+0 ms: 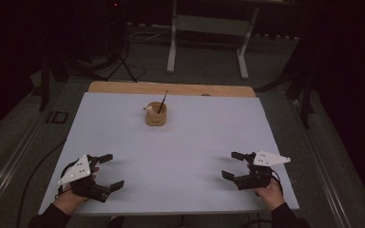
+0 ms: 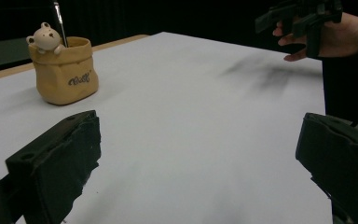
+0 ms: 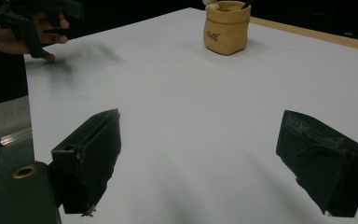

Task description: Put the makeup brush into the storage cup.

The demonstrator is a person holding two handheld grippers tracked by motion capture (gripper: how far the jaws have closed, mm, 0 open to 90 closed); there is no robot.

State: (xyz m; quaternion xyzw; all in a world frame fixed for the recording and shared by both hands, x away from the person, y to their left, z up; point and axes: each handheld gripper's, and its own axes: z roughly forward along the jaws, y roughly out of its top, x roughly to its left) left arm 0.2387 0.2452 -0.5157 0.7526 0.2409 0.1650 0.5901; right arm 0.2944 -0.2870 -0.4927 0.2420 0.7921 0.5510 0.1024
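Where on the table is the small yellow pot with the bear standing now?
In the high view, the yellow pot stands near the table's far edge, slightly left of centre, far from both grippers.

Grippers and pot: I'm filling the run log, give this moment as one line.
left gripper: open, near edge | right gripper: open, near edge | pot: upright, untouched

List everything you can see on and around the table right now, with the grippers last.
Pen holder: 1, tan sack-shaped pot with a small bear figure at its rim, far centre of the table.
Pen: 1, dark, standing tilted in the pen holder.
Table: 1, white top with a wooden far edge.
Metal frame: 1, grey, on the floor beyond the table.
Left gripper: 1, black, open, near left.
Right gripper: 1, black, open, near right.
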